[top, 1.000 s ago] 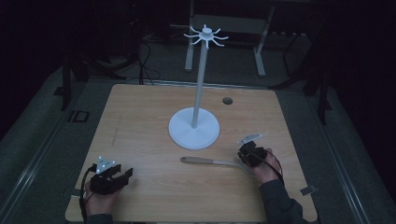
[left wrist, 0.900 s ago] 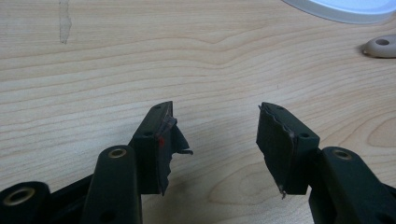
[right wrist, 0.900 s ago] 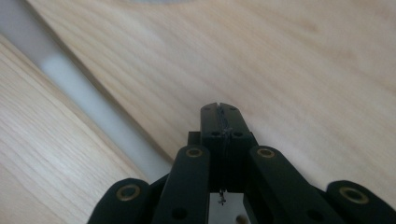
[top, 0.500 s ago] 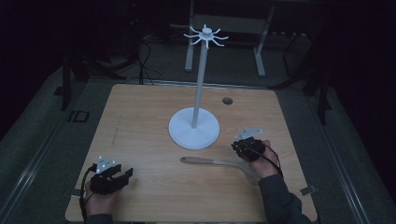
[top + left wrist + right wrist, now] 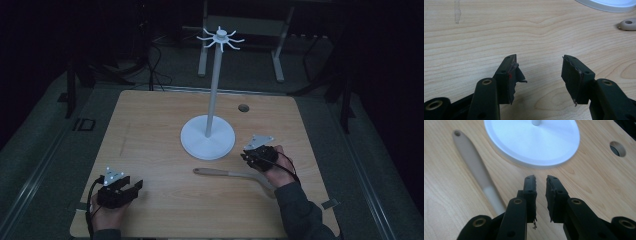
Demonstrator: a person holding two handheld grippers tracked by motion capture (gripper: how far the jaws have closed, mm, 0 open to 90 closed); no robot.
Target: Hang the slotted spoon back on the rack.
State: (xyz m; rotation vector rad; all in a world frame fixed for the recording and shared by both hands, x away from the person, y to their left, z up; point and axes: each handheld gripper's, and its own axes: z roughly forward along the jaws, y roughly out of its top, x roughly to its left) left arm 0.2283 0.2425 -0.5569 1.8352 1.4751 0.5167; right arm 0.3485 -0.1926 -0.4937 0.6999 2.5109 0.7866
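Note:
A beige long-handled utensil (image 5: 227,174) lies flat on the wooden table in front of a white stand (image 5: 207,137), whose tall pole carries a ring of hooks (image 5: 220,37). My right gripper (image 5: 248,157) hovers just above the utensil's right part and points at the stand's base (image 5: 531,137). Its jaws have just been opening and stand a narrow gap apart, with nothing between them (image 5: 541,181); the utensil (image 5: 477,170) lies to their left. My left gripper (image 5: 134,187) rests at the near left, wide open and empty (image 5: 539,67), with the utensil's handle end (image 5: 628,24) far off.
A round cable hole (image 5: 243,107) sits in the table behind the stand, toward the right. Bare wood (image 5: 150,130) stretches across the left half of the table. Dark floor, cables and metal frame legs (image 5: 277,55) lie beyond the far edge.
My right hand has lifted a little and shifted toward the stand, away from the utensil, which stays on the table. The left hand has not moved.

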